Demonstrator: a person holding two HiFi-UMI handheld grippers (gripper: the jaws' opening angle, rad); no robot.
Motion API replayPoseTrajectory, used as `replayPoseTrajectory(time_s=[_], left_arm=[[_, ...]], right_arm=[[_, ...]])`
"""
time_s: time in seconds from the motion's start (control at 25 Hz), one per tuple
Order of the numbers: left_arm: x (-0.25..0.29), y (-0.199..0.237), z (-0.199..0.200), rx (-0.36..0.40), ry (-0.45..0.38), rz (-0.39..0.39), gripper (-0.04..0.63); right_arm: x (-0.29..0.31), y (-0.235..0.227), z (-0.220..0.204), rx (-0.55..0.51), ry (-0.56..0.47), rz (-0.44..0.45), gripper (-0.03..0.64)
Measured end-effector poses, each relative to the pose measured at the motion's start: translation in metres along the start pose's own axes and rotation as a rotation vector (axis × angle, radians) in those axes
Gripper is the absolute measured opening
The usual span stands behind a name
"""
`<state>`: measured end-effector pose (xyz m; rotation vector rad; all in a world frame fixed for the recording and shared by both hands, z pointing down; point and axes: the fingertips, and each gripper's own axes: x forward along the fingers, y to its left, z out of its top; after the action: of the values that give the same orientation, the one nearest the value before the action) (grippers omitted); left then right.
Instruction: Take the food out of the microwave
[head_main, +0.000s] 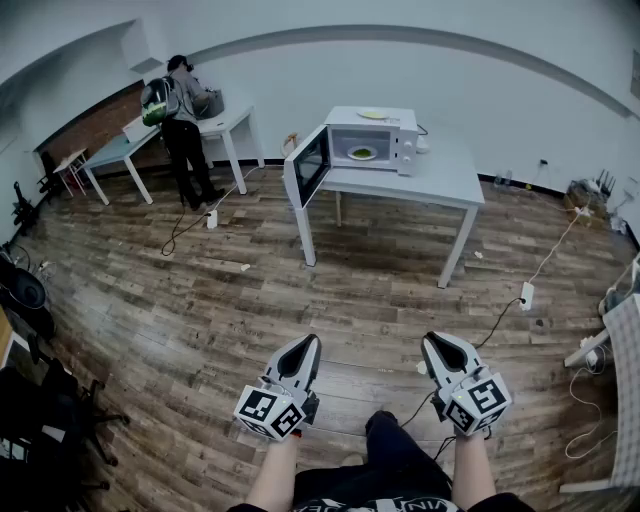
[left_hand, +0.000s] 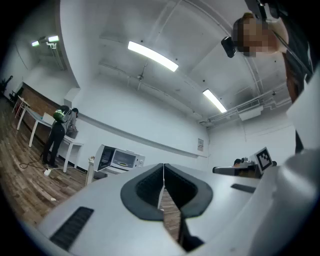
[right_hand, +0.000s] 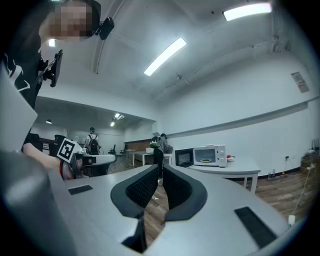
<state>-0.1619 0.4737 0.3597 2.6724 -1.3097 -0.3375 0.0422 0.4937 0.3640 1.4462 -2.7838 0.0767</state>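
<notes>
Far across the room a white microwave (head_main: 368, 138) stands on a white table (head_main: 445, 182), its door (head_main: 310, 165) swung open to the left. Inside it lies a plate of green food (head_main: 362, 153). Another plate (head_main: 372, 114) rests on top of the microwave. My left gripper (head_main: 309, 342) and right gripper (head_main: 431, 340) are held low in front of me over the wood floor, both shut and empty, well short of the table. The left gripper view shows its closed tips (left_hand: 163, 167) with the microwave (left_hand: 124, 158) small at left. The right gripper (right_hand: 160, 167) sees the microwave (right_hand: 208, 155) at right.
A person (head_main: 185, 125) stands at a table in the back left corner. Cables and a power strip (head_main: 526, 294) run over the floor at right, beside a chair (head_main: 622, 390). A black office chair (head_main: 45, 410) stands at the near left. Wood floor stretches between me and the table.
</notes>
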Motion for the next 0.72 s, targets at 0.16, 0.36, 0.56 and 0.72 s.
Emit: replayPoseTrajectory(time_s=[0.16,0.36,0.56,0.72], left_arm=[[0.021,0.014,-0.007,0.003,0.002,0.009,0.009],[0.065,0.03,-0.007,0.038,0.022,-0.013,0.009],[0.116,0.052,-0.007,0.041,0.026,-0.022,0.009],[0.156,0.065,-0.012,0.034,0.033,-0.02,0.009]], right_arm=[[0.021,-0.014,-0.008,0.01,0.0,0.017,0.049],[0.061,-0.04,-0.009,0.04,-0.015,0.027,0.049],[0.103,-0.071,-0.008,0.063,-0.023,0.046,0.049],[0.131,-0.103,-0.011,0.087,-0.01,0.048,0.049]])
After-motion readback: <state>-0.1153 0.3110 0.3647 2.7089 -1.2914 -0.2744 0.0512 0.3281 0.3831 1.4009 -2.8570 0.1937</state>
